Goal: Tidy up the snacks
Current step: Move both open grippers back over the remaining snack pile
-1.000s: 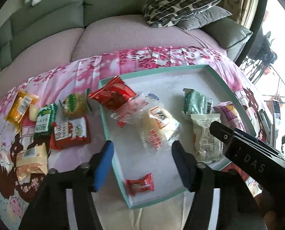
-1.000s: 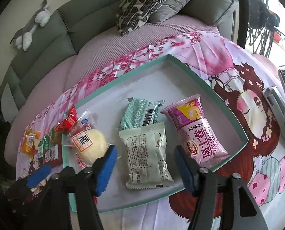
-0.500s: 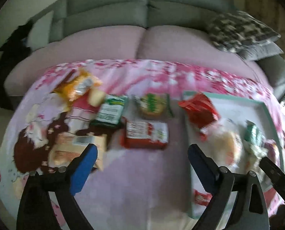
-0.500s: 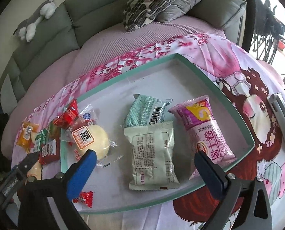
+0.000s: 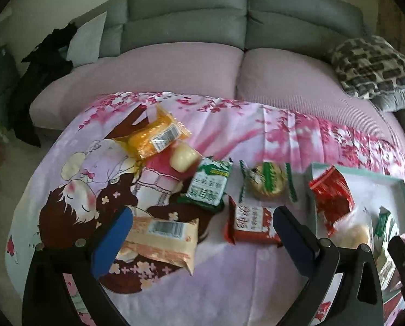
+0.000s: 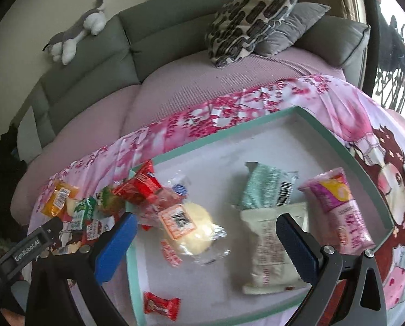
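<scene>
My left gripper (image 5: 199, 240) is open and empty above loose snacks on the pink cloth: a peach packet (image 5: 161, 240), a red packet (image 5: 252, 224), a green packet (image 5: 209, 186), a round cake (image 5: 267, 182) and an orange packet (image 5: 156, 135). The teal-rimmed tray (image 5: 349, 172) lies to its right. My right gripper (image 6: 205, 240) is open and empty over the tray (image 6: 229, 138), which holds a bun (image 6: 191, 226), a cream packet (image 6: 270, 247), a mint packet (image 6: 267, 187), a pink packet (image 6: 343, 212), a red bag (image 6: 139, 184) and a red candy (image 6: 161, 305).
A grey sofa with pink seat cover (image 5: 175, 65) stands behind the table. Patterned cushions (image 6: 251, 19) and a plush toy (image 6: 77, 32) lie on it. The left gripper body (image 6: 31, 247) shows at the right wrist view's left edge.
My left gripper has swung left from over the tray to over the loose snacks and opened wider. My right gripper has opened wider and shifted slightly left over the tray.
</scene>
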Available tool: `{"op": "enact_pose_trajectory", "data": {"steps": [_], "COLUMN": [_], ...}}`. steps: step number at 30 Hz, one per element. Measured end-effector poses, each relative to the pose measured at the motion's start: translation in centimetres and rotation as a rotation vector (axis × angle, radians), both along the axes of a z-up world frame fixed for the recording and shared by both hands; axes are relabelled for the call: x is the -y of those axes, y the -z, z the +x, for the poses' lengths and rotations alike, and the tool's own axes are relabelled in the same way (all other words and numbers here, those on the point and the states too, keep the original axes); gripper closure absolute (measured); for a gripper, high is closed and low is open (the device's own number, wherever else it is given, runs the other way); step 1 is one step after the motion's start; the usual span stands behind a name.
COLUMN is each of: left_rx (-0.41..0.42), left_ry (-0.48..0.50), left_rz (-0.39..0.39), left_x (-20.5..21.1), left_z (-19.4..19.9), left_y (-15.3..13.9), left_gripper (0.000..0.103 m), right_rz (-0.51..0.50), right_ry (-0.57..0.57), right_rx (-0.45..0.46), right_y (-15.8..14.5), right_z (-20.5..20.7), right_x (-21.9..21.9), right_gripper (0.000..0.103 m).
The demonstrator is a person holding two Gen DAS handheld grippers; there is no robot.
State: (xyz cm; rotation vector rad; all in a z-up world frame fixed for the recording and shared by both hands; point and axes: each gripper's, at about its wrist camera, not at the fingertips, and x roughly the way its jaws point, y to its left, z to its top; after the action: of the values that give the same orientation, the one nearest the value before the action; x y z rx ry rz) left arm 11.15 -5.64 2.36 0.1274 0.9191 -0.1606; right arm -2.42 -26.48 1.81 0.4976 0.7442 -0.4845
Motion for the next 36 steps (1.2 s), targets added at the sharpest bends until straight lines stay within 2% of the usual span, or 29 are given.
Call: {"op": "enact_pose_trajectory", "data": {"steps": [12, 22, 30, 36], "left_rx": [-0.002, -0.043, -0.119, -0.192], "left_ry": [-0.082, -0.12, -0.161, -0.12], "left_rz": [0.01, -0.036, -0.113, -0.139], "left_x": [-5.0, -9.9, -13.2, -12.2], "left_z": [2.0, 3.1, 4.3, 4.5], "left_y": [0.3, 0.6, 2.2, 3.7], "left_gripper": [0.0, 0.0, 0.0, 0.0], "right_rz": [-0.023, -0.03, -0.058, -0.046], "right_ry": [-0.179, -0.25, -0.311, -0.359], "right_rx": [0.009, -0.045, -0.087, -0.121], "right_y": [-0.4, 0.6, 1.5, 2.9], "right_z": [4.7, 7.3, 9.4, 10.6], "right_x": [-6.5, -8.8, -11.1, -12.3], "right_gripper": [0.0, 0.0, 0.0, 0.002]}}
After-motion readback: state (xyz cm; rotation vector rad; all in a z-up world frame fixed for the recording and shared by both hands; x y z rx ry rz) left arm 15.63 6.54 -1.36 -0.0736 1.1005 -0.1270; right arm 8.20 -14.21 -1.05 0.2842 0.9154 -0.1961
